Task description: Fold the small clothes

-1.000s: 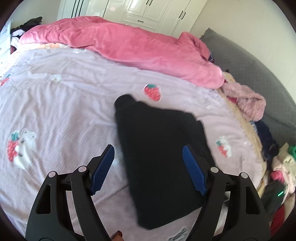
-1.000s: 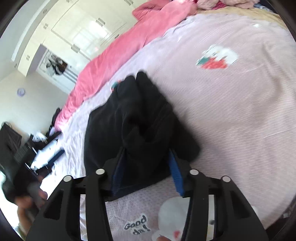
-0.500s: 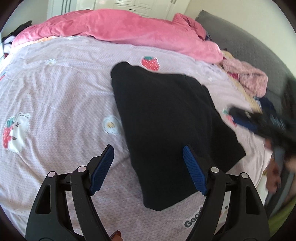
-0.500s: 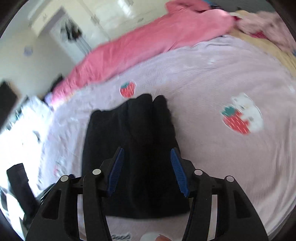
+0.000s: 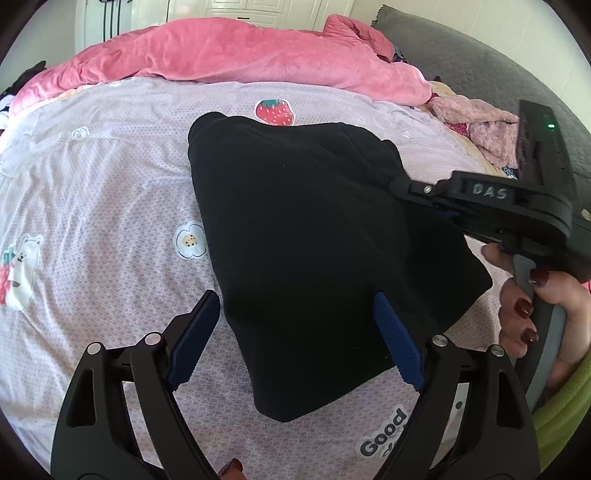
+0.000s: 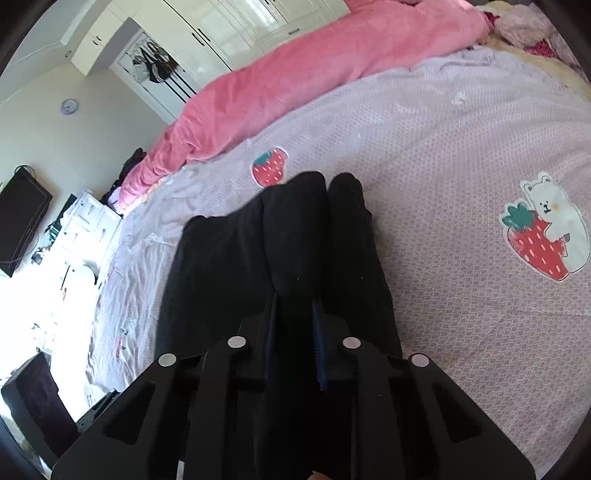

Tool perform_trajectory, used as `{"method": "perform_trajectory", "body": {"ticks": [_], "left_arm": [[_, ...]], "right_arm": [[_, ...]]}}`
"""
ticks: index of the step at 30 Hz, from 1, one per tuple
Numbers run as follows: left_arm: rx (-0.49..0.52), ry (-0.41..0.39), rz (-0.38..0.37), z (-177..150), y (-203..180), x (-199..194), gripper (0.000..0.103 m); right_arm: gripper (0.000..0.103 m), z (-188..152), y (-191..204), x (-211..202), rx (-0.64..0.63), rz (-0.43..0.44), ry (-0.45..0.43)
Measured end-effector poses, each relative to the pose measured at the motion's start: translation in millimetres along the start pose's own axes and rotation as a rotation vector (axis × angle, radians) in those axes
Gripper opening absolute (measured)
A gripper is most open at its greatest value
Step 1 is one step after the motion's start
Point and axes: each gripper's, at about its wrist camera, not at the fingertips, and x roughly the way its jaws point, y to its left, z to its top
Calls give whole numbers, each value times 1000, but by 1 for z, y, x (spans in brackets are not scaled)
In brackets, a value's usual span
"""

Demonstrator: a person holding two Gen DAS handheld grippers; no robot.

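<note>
A black garment (image 5: 303,229) lies folded on the lilac strawberry-print bedsheet (image 5: 110,206). My left gripper (image 5: 295,328) hovers over its near corner. Its jaws are opening, and the blue pads (image 5: 195,332) straddle the cloth without pressing it. In the left wrist view my right gripper (image 5: 399,184) reaches in from the right, held by a hand (image 5: 535,306), and bites the garment's right edge. In the right wrist view the right gripper (image 6: 294,317) is closing, with a ridge of the black garment (image 6: 306,236) pinched between its pads.
A pink duvet (image 5: 240,55) is heaped along the far side of the bed. Fluffy pink clothes (image 5: 476,122) lie at the right by a grey headboard (image 5: 480,66). White wardrobes (image 6: 229,29) and a dark screen (image 6: 18,221) stand beyond the bed.
The right gripper's jaws, wide half a second ago, have closed on a fold of the black garment. The left gripper has dropped closer over the garment, and the right gripper now shows sharply in its view.
</note>
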Motion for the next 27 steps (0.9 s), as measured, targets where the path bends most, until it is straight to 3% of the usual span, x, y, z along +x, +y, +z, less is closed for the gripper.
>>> {"method": "perform_trajectory", "body": {"ticks": [6,13,15,16,17,27], "left_arm": [[-5,-5,-6,1,1,-3,78],[-22,7,-6,-1,5,-2,79],[-27,13,-8,-2,5,-1,80],[-31,18,-10,-3,5,1,80],[-34,22,-12,-3,6,2,80],[-42,12,-18,-4,6,-6,80]], "right_arm": [[14,1,13,-27,-92,-39,-86],[15,-3,3,-9,-119,-173,-35],[18,-7,1,3,-142,-211,2],[26,-9,-1,5,-144,-222,14],[32,-9,-3,3,-134,-222,9],[46,-10,-13,-64,-70,-106,-83]]}}
